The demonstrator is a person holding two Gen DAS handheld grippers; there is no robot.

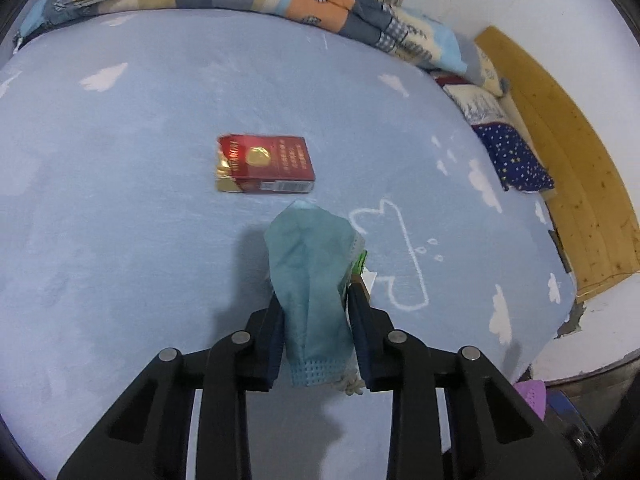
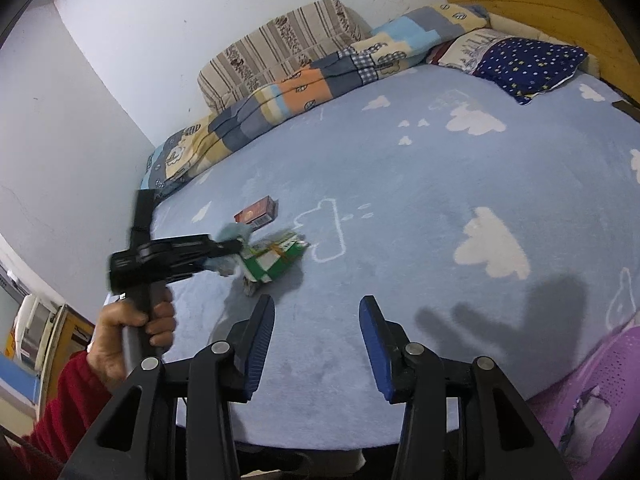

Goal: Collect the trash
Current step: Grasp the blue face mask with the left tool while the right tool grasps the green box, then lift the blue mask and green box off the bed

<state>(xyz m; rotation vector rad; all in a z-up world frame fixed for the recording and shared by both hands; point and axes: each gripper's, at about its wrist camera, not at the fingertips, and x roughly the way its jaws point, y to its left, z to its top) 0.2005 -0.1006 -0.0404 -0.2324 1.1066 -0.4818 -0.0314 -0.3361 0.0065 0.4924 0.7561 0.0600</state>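
A white-walled bedroom point(image 2: 120, 40) fills the background, and nearly all of both views is taken up by a bed point(image 1: 120, 240) covered in a pale blue sheet printed with white clouds. A wooden headboard point(image 1: 568, 168) runs down the right edge of the left wrist view. A folded patchwork quilt point(image 2: 280, 96) lies along the far side of the bed, a striped cushion point(image 2: 280, 48) behind it against the wall, and a dark blue star-print pillow point(image 2: 528, 64) sits at the upper right of the right wrist view. A purple cloth point(image 2: 600, 380) shows at the lower right corner of that view.

A hand point(image 2: 124, 336) in a red sleeve point(image 2: 60, 412) grips the handle of the left gripper point(image 1: 316, 296) at the lower left of the right wrist view. Its fingers point(image 1: 272, 332) are closed on a crumpled light blue face mask point(image 1: 312, 272), which stands up between them at the centre of the left wrist view. The right gripper point(image 2: 316, 312) is at the bottom centre of its own view, fingers point(image 2: 260, 340) apart with nothing between them, above bare sheet.

Just beside the mask, near the middle of the bed, lies a green and white carton point(image 2: 276, 260). A red cigarette pack point(image 1: 264, 164), its top torn open, lies flat just beyond the mask, apart from it.
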